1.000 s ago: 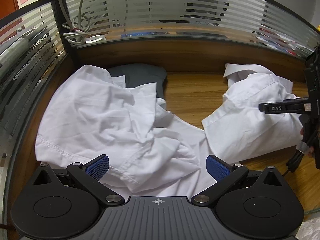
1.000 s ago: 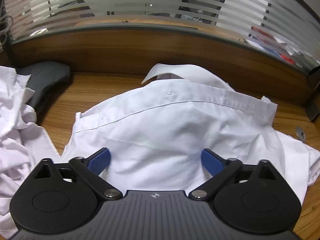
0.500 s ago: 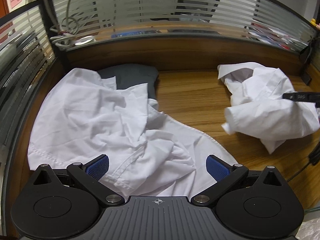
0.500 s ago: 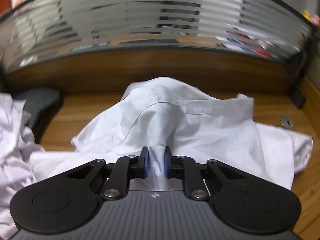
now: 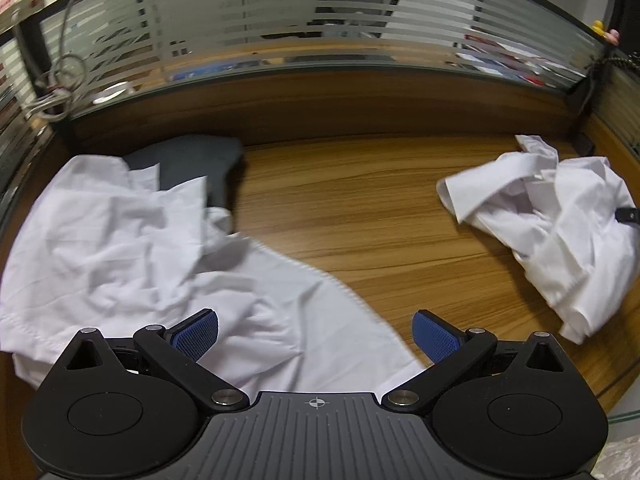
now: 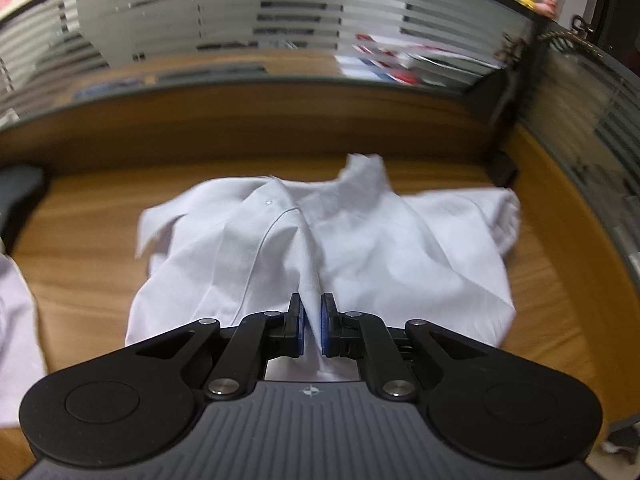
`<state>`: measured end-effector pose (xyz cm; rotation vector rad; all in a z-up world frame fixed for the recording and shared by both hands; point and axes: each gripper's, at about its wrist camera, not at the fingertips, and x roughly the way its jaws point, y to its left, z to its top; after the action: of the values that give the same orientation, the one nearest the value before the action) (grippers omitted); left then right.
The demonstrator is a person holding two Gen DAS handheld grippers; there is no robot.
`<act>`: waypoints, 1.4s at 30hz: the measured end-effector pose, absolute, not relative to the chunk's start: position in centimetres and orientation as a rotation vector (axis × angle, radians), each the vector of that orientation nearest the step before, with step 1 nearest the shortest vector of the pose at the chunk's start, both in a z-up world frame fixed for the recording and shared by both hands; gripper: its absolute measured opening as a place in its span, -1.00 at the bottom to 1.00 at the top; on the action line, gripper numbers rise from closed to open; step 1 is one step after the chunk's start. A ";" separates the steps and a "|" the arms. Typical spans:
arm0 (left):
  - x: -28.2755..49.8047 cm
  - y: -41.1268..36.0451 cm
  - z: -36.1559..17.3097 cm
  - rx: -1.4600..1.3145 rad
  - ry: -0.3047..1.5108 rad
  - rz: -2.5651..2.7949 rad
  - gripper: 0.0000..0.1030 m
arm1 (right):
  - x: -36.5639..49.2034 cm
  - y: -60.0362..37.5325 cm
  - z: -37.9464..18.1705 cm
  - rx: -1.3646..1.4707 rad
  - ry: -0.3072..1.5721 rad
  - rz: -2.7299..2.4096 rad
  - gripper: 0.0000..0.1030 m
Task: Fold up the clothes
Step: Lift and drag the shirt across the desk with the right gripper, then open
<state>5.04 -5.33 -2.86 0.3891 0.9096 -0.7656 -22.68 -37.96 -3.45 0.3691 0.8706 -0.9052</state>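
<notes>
A crumpled white garment [image 5: 120, 248] lies on the left of the wooden desk [image 5: 360, 208]. My left gripper [image 5: 316, 332] hovers over its near edge, open, with nothing between the blue pads. A white collared shirt [image 6: 380, 248] is bunched at the right of the desk, where the left wrist view also shows this shirt [image 5: 560, 240]. My right gripper [image 6: 313, 320] pinches a raised fold of it; its jaws are closing, with the fabric pressed between the pads. The shirt's front part hangs lifted off the desk.
A dark grey garment [image 5: 192, 164] lies partly under the left white one, against the wooden back panel [image 5: 320, 108]. Striped glass partitions [image 5: 320, 20] enclose the back and both sides. Cables [image 5: 60, 80] hang at the back left. Bare wood lies between the two garments.
My right gripper went from open to pinching a fold of the shirt, then pulled it up and to the right, bunching it. The left gripper shifted sideways, still open.
</notes>
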 end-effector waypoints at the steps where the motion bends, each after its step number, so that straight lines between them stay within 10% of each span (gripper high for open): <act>1: 4.6 -6.0 -2.9 0.388 0.910 -0.771 1.00 | -23.7 -38.4 -3.6 0.365 0.881 -0.906 -0.83; 18: -2.0 -20.2 -4.5 0.360 0.964 -0.828 1.00 | -35.3 -41.0 -2.3 0.412 0.960 -0.622 -0.55; 24: -4.4 -23.3 -4.6 0.343 0.966 -0.794 1.00 | -33.1 -42.8 0.2 0.437 0.843 -0.532 0.14; 29: -5.8 -23.8 -4.4 0.329 0.968 -0.757 1.00 | -29.1 -44.4 -0.7 0.424 0.823 -0.460 0.14; 32: -6.3 -24.0 -4.2 0.328 0.966 -0.737 1.00 | -27.4 -45.3 -1.7 0.396 0.852 -0.447 0.01; 37: -6.6 -24.3 -3.9 0.353 0.953 -0.736 1.00 | -27.1 -46.7 -2.7 0.379 0.897 -0.479 -0.95; 42: -6.2 -25.6 -4.4 0.396 0.952 -0.762 1.00 | -31.0 -47.8 -1.4 0.337 0.859 -0.591 -0.96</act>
<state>-6.22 -25.64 -4.43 0.3956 0.9523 -0.7625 -30.96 -47.76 -1.37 0.3369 0.8591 -0.5906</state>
